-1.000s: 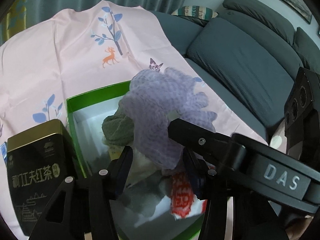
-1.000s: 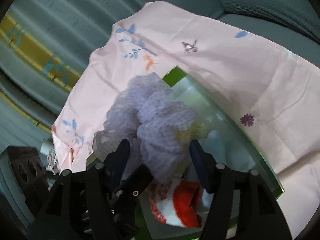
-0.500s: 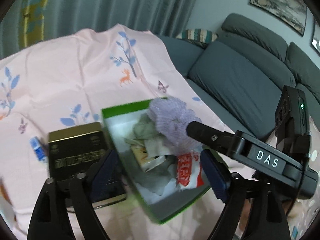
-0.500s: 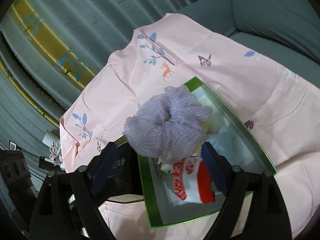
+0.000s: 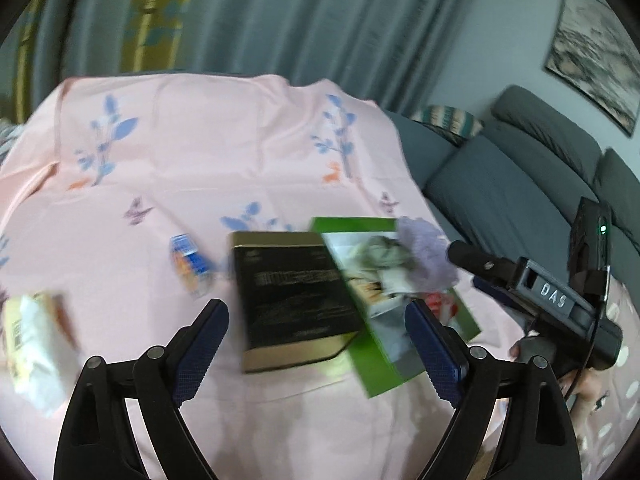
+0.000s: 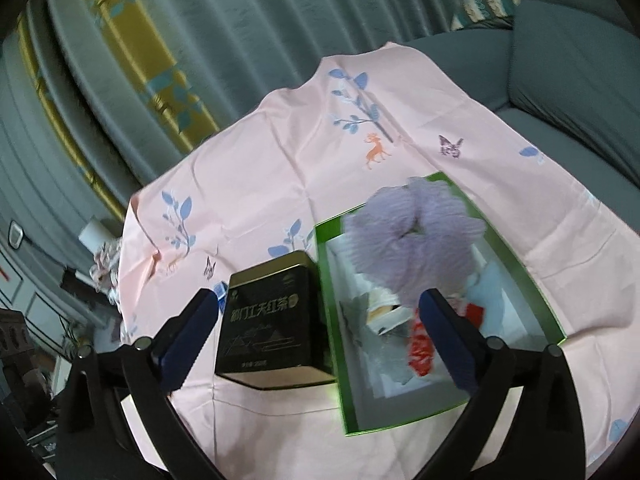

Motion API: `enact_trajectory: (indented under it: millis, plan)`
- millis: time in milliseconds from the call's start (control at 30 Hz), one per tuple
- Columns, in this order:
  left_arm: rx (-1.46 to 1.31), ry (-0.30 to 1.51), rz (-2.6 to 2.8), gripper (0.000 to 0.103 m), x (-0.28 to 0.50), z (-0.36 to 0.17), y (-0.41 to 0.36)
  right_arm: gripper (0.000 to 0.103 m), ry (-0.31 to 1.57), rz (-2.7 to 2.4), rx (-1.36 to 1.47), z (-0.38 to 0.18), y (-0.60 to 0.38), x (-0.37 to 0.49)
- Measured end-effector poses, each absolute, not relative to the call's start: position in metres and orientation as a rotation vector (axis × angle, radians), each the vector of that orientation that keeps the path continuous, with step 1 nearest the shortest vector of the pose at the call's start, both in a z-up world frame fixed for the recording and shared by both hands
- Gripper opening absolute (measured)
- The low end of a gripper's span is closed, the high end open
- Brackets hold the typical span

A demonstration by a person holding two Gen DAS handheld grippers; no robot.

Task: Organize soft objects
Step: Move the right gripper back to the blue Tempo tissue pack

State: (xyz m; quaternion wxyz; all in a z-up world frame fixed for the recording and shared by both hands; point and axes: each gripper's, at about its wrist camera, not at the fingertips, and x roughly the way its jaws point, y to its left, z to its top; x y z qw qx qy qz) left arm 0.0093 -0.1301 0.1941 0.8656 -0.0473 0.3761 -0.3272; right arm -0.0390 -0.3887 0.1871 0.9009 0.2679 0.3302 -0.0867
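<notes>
Both claws, left [image 5: 316, 344] & right [image 6: 320, 336], just opened, empty; purple scrunchie [image 6: 412, 232] lies beyond in green box [image 6: 516, 264].

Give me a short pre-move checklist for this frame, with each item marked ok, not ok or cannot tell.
1. Left gripper empty, jaws just opened wide: ok.
2. Right gripper empty, jaws just opened wide: ok.
3. Purple scrunchie released on the pile in the green box: ok.
4. Scrunchie fully inside the rim: cannot tell, it rides high.
5. Black tea tin beside the box, not blocking it: ok.
6. Loose items remaining on the pink cloth, small packet and white bag: not ok.
</notes>
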Motion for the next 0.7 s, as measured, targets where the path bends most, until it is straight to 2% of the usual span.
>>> enact_trajectory:
  millis: [300,400,500,567,633,700]
  plan:
    - [-0.087,0.855,-0.475,0.09,0.027,0.158,-0.033,0.1,0.758,-0.032,0.425,0.189,-0.318,0.001]
    - [-0.128,0.875,-0.434,0.09,0.035,0.141,-0.005,0.096,0.804,0.022,0.318,0.188,-0.277,0.034]
    - [-0.214,0.908,-0.433,0.09,0.044,0.121,0.015,0.08,0.878,0.045,0.222,0.178,-0.242,0.075]
    - [-0.239,0.94,-0.421,0.09,0.05,0.111,0.024,0.065,0.944,0.031,0.156,0.165,-0.221,0.108]
    - [-0.239,0.939,-0.397,0.09,0.05,0.11,0.033,0.06,0.984,0.016,0.093,0.156,-0.207,0.131]
    - [-0.246,0.925,-0.374,0.09,0.052,0.111,0.042,0.06,1.04,0.02,0.052,0.142,-0.196,0.157]
